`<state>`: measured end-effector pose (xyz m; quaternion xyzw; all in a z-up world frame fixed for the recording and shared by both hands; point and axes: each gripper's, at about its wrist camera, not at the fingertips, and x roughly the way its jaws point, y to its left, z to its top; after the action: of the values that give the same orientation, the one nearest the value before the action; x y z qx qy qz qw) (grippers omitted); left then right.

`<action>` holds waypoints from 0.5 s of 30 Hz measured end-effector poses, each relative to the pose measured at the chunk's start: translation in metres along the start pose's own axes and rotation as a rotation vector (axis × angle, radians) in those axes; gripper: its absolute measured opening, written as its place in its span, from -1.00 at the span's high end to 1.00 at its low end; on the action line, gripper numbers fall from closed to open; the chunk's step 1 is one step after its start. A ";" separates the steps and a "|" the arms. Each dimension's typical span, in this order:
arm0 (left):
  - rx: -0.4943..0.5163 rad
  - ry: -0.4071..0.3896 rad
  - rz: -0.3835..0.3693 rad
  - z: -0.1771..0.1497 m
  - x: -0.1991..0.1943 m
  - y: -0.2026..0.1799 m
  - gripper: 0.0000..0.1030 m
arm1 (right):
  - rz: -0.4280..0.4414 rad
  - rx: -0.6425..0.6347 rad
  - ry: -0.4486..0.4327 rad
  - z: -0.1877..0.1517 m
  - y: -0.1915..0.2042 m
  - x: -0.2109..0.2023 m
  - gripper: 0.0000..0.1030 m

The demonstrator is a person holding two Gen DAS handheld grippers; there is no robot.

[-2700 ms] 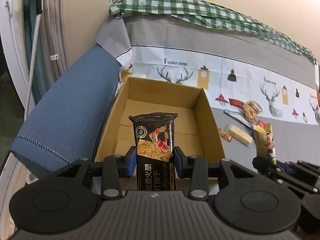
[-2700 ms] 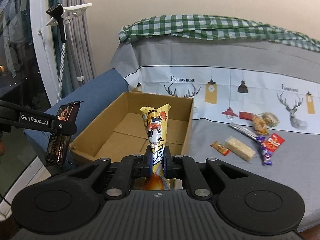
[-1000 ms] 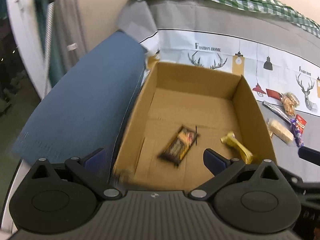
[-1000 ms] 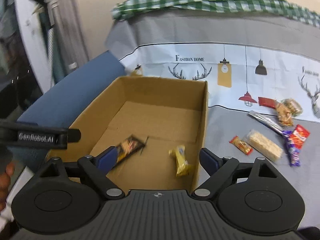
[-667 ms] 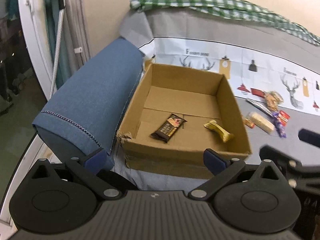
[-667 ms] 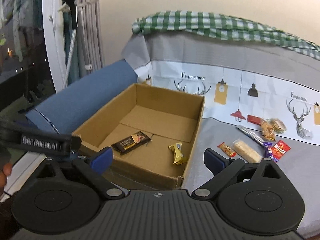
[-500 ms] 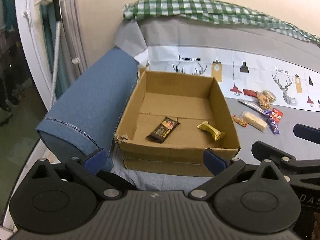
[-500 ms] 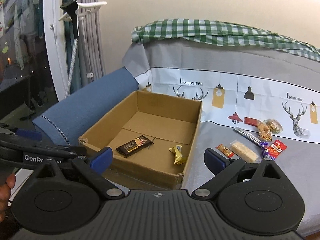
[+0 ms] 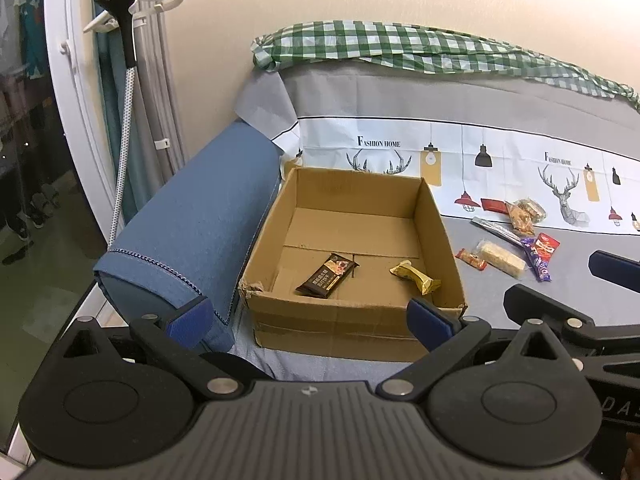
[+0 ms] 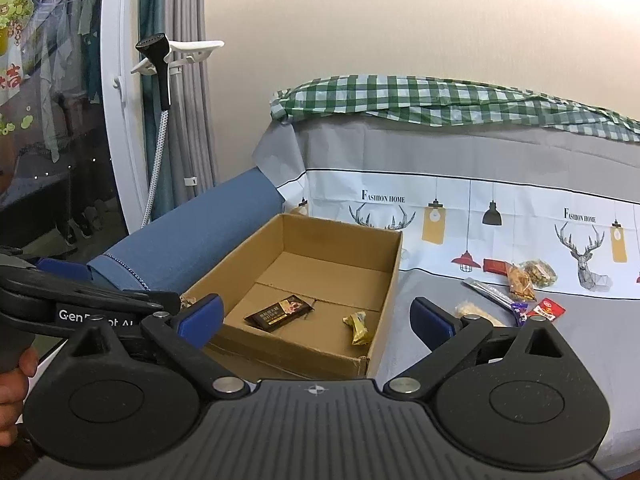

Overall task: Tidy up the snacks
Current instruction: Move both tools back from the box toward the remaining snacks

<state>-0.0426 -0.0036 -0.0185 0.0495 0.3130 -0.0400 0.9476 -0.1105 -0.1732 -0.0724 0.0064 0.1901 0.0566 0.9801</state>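
Sitting loose on the grey cover to the right of the cardboard box (image 10: 316,292), the remaining snacks (image 10: 516,292) are the next targets; two packets, a dark bar (image 10: 279,313) and a yellow wrapper (image 10: 359,327), already lie on the box floor. Both grippers hang back off the box's near side, empty. Right gripper (image 10: 316,320) has just been opening, jaws now spread wide with nothing between them; left gripper (image 9: 308,316) likewise gapes wide and empty. Right gripper is on the pile's side of the box, so probably nearer; left sits toward the box's left wall by the blue armrest (image 9: 200,236). Nearest pieces, a pale wafer bar (image 9: 502,259) and a small orange packet (image 9: 471,259), seem to lie slanted away from the box, though fisheye warp makes this uncertain.
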 end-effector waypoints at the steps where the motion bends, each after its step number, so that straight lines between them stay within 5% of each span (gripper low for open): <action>1: 0.001 0.000 0.001 0.000 0.000 -0.001 -0.99 | -0.001 0.001 -0.001 0.000 0.000 0.000 -0.93; 15: 0.006 0.011 0.000 -0.003 0.006 0.001 -0.99 | -0.002 0.019 0.010 -0.003 0.000 0.005 -0.93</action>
<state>-0.0397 -0.0024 -0.0239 0.0526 0.3182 -0.0406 0.9457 -0.1065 -0.1730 -0.0767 0.0153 0.1953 0.0538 0.9791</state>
